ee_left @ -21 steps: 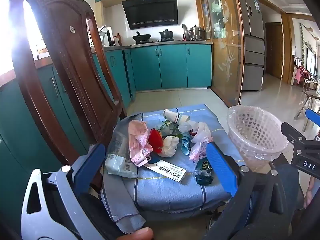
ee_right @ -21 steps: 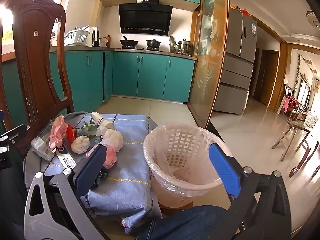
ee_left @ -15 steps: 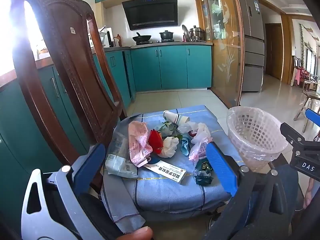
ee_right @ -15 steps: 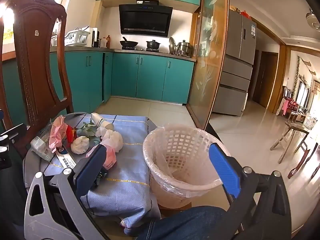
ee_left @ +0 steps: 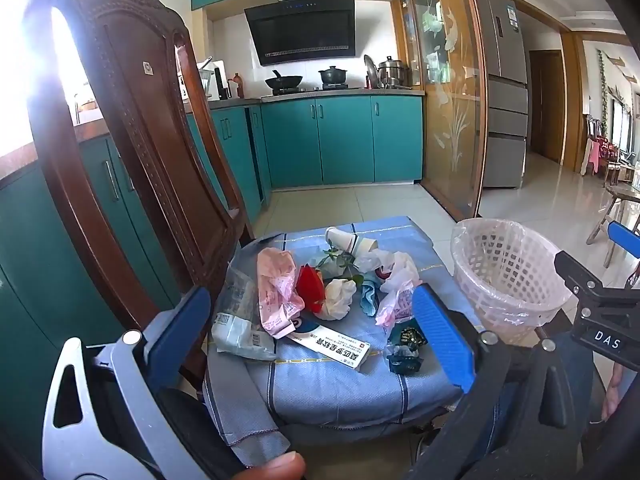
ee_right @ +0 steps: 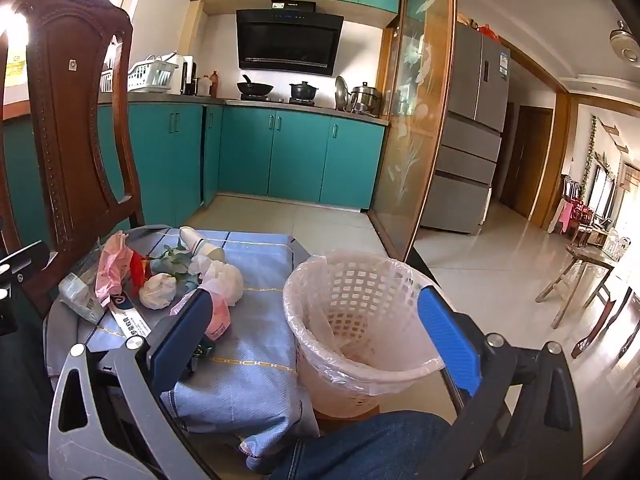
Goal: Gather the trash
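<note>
A pile of trash lies on a blue cloth [ee_left: 344, 384] over a chair seat: a pink wrapper [ee_left: 276, 292], a red scrap [ee_left: 310, 286], a white wad [ee_left: 340, 298], a paper cup [ee_left: 348, 240], a white box [ee_left: 340, 346], a dark green wrapper [ee_left: 406, 346]. A white lined basket [ee_left: 504, 276] stands to the right; it also shows in the right wrist view [ee_right: 360, 320]. My left gripper [ee_left: 312, 344] is open and empty, near the pile. My right gripper [ee_right: 316, 340] is open and empty, before the basket.
A dark wooden chair back [ee_left: 132, 148] rises at the left. My jeans-clad leg [ee_right: 372, 444] is below the basket. Teal kitchen cabinets [ee_left: 344, 140] and a glass partition [ee_left: 448, 92] stand behind, across a tiled floor [ee_right: 500, 264].
Both views shift very slightly; neither gripper has opened or shut and no trash has moved.
</note>
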